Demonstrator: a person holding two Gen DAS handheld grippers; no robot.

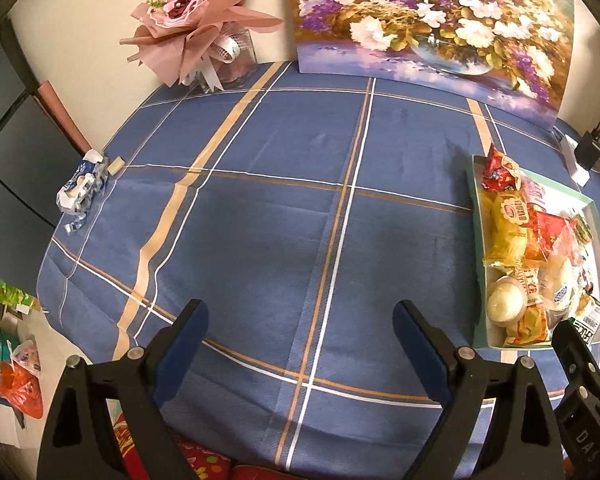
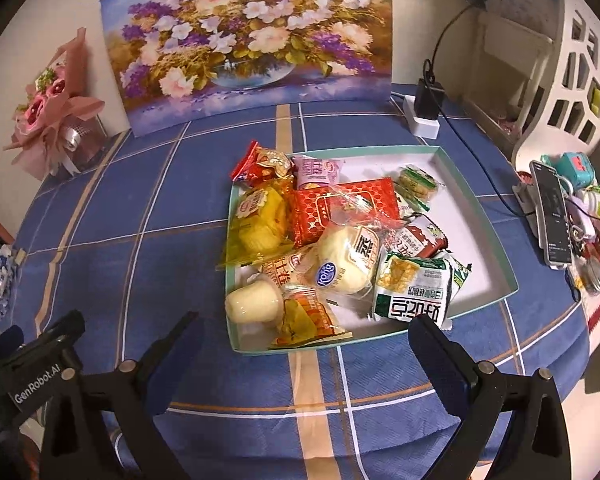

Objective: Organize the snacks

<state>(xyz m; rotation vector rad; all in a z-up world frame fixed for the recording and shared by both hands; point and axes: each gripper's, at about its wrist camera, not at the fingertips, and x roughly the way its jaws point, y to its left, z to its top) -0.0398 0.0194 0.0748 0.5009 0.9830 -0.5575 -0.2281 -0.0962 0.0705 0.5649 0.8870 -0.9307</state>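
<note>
In the left wrist view the fingers [image 1: 188, 344] of the left gripper [image 1: 300, 340] stand wide apart with nothing between them, above bare blue plaid tablecloth [image 1: 284, 216]. The snack tray [image 1: 476, 216] lies at the right edge, partly cut off, heaped with packets. Far left stands a pink bouquet [image 1: 192, 24]; a flower painting [image 1: 432, 24] leans against the far wall. A crumpled blue-and-white wrapper [image 1: 82, 184] lies at the left table edge.

In the right wrist view the right gripper [image 2: 304, 340] hangs spread and empty just near of the tray, whose near rim [image 2: 320, 346] lies between its fingers. A green packet [image 2: 414, 292] and a white bun [image 2: 344, 260] overlap other snacks. A phone [image 2: 552, 216] on its stand sits right among blurred clutter.
</note>
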